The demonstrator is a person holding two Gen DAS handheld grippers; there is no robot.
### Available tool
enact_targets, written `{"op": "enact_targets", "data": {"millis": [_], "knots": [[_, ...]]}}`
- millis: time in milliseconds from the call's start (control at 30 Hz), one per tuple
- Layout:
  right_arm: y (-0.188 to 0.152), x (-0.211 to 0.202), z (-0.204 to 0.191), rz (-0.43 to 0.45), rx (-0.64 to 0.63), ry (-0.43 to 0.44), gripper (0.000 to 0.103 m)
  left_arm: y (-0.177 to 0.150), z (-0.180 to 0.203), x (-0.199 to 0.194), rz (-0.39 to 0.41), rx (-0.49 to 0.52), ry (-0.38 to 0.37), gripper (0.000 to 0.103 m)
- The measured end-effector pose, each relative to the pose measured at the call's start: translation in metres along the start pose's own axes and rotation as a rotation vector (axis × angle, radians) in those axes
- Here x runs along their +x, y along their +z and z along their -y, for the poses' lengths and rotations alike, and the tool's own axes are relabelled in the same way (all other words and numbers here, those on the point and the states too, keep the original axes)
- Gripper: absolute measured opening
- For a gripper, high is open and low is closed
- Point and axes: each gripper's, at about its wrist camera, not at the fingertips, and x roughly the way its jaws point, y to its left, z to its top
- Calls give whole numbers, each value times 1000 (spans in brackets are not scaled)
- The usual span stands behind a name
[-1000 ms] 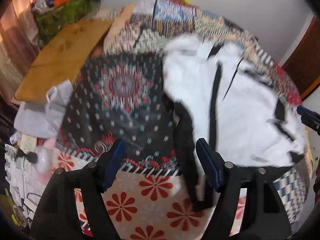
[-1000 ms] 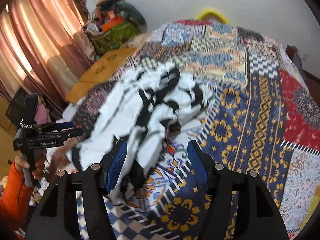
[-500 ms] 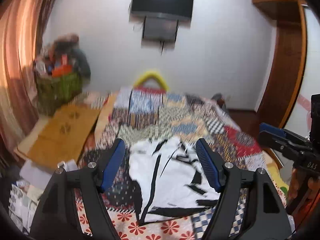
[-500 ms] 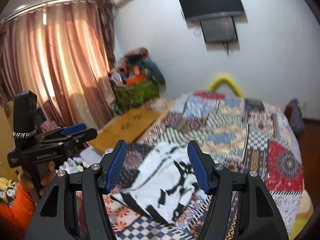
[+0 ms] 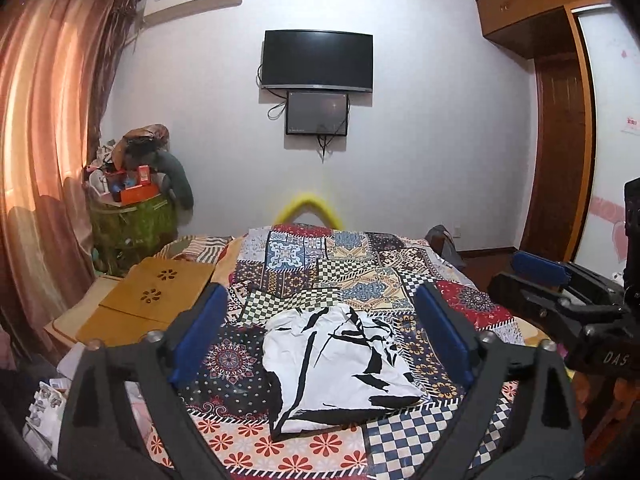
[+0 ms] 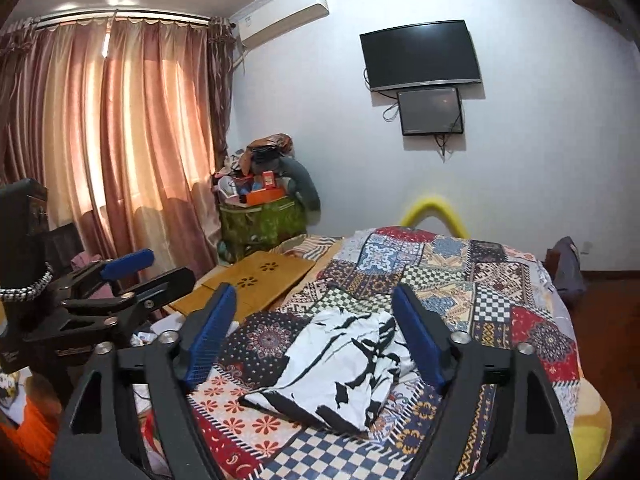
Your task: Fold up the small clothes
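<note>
Left wrist view is showing the left claw (image 5: 320,336) hanging spread above the bed (image 5: 472,308), gripping nothing. The white-and-black garment (image 5: 336,364) is lying folded on the patchwork quilt (image 6: 500,288); the right claw (image 6: 312,332) is gaping wide, empty.

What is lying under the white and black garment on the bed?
The white and black garment lies on the patchwork bedcover, whose flower and checker patches show around its edges. Anything between them is covered.

The bed's (image 5: 472,304) near edge runs off the bottom of both views. The right gripper (image 5: 536,276) is cut by the left view's right edge; the basket's (image 6: 260,220) contents are too small to identify.
</note>
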Motion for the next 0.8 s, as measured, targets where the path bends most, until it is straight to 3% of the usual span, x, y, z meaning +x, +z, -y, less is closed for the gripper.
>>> {"op": "enact_targets", "data": {"millis": [233,800], "knots": [[-2,-8,-2,16,0,-55,102,-3,-1,-12,21,-24,22,103],[-4,-11,-7,9,-10,-71,102,-4,-5,-13,36,-25,31,103]]}}
